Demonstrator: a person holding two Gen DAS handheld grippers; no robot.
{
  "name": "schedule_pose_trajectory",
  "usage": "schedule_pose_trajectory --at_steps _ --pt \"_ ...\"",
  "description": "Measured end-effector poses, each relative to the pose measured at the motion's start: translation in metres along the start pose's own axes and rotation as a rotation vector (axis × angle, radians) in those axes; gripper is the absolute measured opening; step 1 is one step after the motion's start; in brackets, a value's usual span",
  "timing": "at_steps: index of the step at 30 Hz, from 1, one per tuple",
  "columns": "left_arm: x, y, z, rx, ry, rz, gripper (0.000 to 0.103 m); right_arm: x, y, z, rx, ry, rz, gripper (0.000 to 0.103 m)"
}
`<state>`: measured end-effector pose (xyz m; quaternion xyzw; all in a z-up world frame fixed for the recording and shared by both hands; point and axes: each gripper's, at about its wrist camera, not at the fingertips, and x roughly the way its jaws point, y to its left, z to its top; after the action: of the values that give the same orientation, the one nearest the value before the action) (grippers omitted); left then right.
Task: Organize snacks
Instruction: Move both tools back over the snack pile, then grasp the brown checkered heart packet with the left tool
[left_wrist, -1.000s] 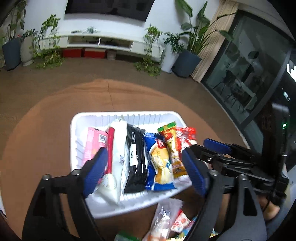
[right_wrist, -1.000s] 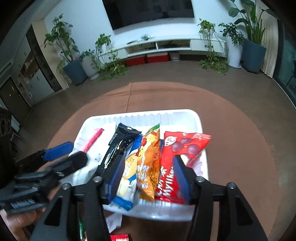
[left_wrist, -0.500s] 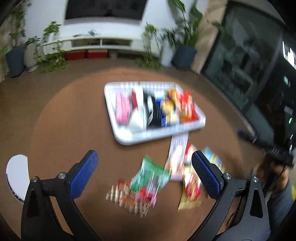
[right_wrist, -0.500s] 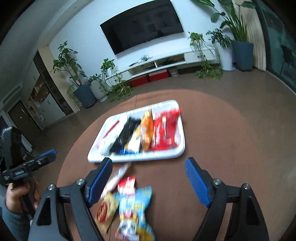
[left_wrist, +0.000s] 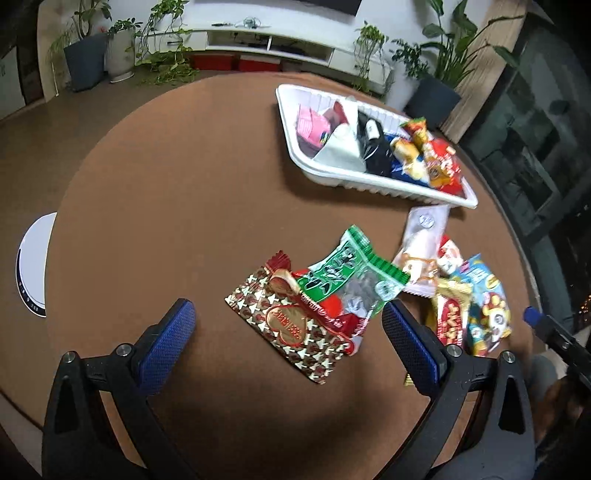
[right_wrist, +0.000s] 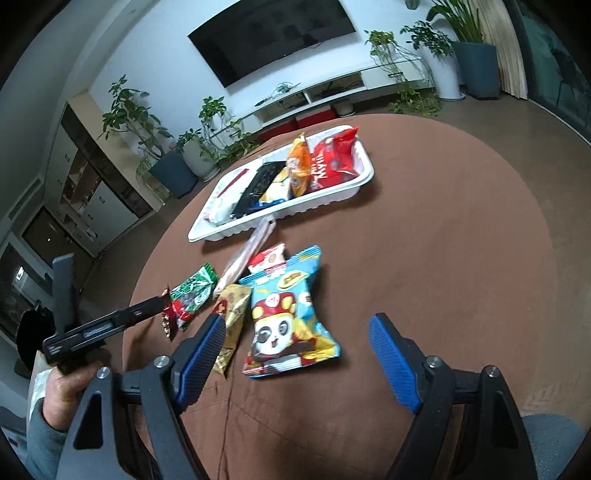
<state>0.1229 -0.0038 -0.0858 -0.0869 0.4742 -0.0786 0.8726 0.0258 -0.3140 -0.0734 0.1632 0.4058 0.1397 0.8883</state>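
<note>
Both tongs are spread wide and hold nothing: the left tongs hang over the star-patterned packet near the table's front edge, the right tongs over the blue panda bag. The white tray sits toward the far side, already partly filled. The loose packets overlap, so a pinch could likely drag a neighbour, such as the green packet, or let slick foil slip. Only the right view shows the hand gripping the left tool; only the left view shows the white disc off the table's left edge.
</note>
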Motion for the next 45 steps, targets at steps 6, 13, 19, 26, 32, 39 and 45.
schedule_pose_trajectory --at_steps 6,13,19,26,32,39,45 --pt "-0.002 0.016 -0.002 0.001 0.021 0.025 0.101 0.002 0.000 -0.006 -0.013 0.012 -0.007 0.083" --pt "-0.005 0.032 -0.006 -0.017 0.031 0.068 0.101 0.000 0.003 -0.008 -0.026 0.010 -0.019 0.083" --pt "-0.010 0.012 0.011 -0.006 -0.029 0.033 0.102 -0.001 0.008 -0.010 -0.033 0.010 -0.011 0.083" --pt "0.018 0.019 0.012 -0.008 0.030 0.069 0.096 -0.005 0.008 -0.014 -0.036 0.009 -0.012 0.083" --pt "0.008 0.029 0.009 0.002 0.037 0.055 0.076 -0.003 0.009 -0.016 -0.032 0.017 -0.004 0.083" --pt "0.014 0.011 0.008 0.088 0.046 0.074 0.063 -0.004 0.018 -0.018 -0.056 0.018 0.002 0.083" --pt "0.021 0.009 0.018 0.131 0.047 0.091 0.043 -0.004 0.030 -0.019 -0.100 0.025 0.018 0.083"
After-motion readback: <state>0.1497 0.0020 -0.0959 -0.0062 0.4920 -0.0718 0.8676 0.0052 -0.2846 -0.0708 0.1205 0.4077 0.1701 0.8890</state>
